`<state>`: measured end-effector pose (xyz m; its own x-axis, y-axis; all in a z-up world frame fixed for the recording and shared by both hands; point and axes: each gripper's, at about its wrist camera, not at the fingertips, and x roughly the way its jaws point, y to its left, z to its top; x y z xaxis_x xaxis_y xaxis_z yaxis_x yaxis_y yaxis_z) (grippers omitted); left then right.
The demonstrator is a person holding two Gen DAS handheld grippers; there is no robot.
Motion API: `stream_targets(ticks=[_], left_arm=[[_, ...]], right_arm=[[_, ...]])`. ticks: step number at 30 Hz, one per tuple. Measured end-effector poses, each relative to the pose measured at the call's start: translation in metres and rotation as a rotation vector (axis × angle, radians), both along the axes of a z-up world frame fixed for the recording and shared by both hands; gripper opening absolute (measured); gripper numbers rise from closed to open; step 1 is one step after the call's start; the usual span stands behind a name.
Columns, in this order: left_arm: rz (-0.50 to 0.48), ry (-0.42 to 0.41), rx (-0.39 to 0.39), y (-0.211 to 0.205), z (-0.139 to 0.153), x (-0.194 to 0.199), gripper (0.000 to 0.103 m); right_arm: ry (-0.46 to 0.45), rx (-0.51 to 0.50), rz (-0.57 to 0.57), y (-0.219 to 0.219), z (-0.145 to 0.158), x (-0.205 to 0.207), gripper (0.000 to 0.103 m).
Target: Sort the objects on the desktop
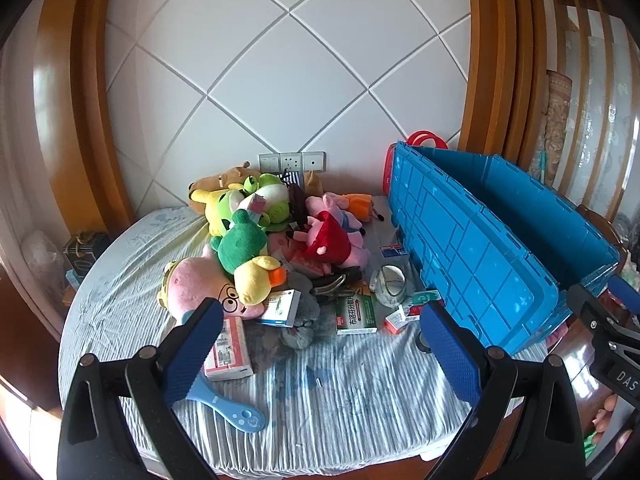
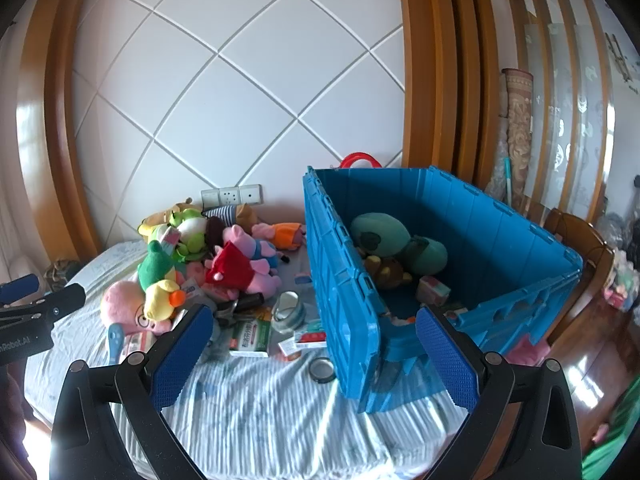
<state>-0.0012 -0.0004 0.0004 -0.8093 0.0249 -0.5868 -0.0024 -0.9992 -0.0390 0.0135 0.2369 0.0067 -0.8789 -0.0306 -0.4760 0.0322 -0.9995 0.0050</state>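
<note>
Blue-padded fingers of the left tool (image 1: 320,344) stand spread wide and empty over the near edge of the round desk under its striped pale cloth (image 1: 340,400); the right tool (image 2: 314,356) is likewise released and bare, hanging over the near edge beside the big blue plastic crate (image 2: 348,320).

Just beyond the left tool, a light-blue plastic hand mirror (image 1: 232,408) lies flat by the near edge: stiff, light, probably slick, so its handle is the place to pinch. Behind it lies a pink-and-white tissue pack (image 1: 228,344), soft and yielding, best taken across its short width. Further toward the middle sit a white-and-blue cardboard box (image 1: 282,308) and a green-and-white medicine carton (image 1: 355,314), both light and rigid-edged; squeeze their narrow faces gently or they may crush. A clear tape roll (image 1: 389,286) near the crate's wall looks smooth and likely to slip, so grip it through its rim.

Toward the far edge is the heap of plush toys: a yellow duck (image 1: 258,280), a green frog (image 1: 240,246), a pink pig in a red dress (image 1: 332,240). These are light and squashy and tolerate a firm bite anywhere bulky.
</note>
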Motion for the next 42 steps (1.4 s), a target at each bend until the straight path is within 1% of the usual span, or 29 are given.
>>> stream_targets(ticks=[6, 8, 14, 26, 30, 42], left_arm=[[-0.004, -0.005, 0.002, -0.001, 0.003, -0.005, 0.100], [-0.002, -0.002, -0.010, 0.002, 0.002, -0.006, 0.100], [-0.003, 0.014, -0.009, 0.000, -0.004, 0.001, 0.100], [-0.008, 0.013, -0.017, 0.000, -0.006, -0.002, 0.100], [-0.005, 0.011, -0.022, 0.006, -0.005, -0.002, 0.100], [-0.003, 0.012, -0.013, 0.000, -0.008, 0.001, 0.100]], right_arm=[[-0.002, -0.002, 0.002, 0.001, 0.000, 0.001, 0.103], [-0.003, -0.003, 0.002, 0.001, 0.000, 0.001, 0.103], [-0.005, -0.005, 0.004, 0.002, 0.000, 0.002, 0.103], [-0.012, -0.003, 0.000, 0.000, -0.001, 0.000, 0.103], [-0.014, 0.001, 0.001, -0.001, -0.002, 0.000, 0.103], [-0.012, 0.013, 0.002, -0.005, 0.001, 0.001, 0.103]])
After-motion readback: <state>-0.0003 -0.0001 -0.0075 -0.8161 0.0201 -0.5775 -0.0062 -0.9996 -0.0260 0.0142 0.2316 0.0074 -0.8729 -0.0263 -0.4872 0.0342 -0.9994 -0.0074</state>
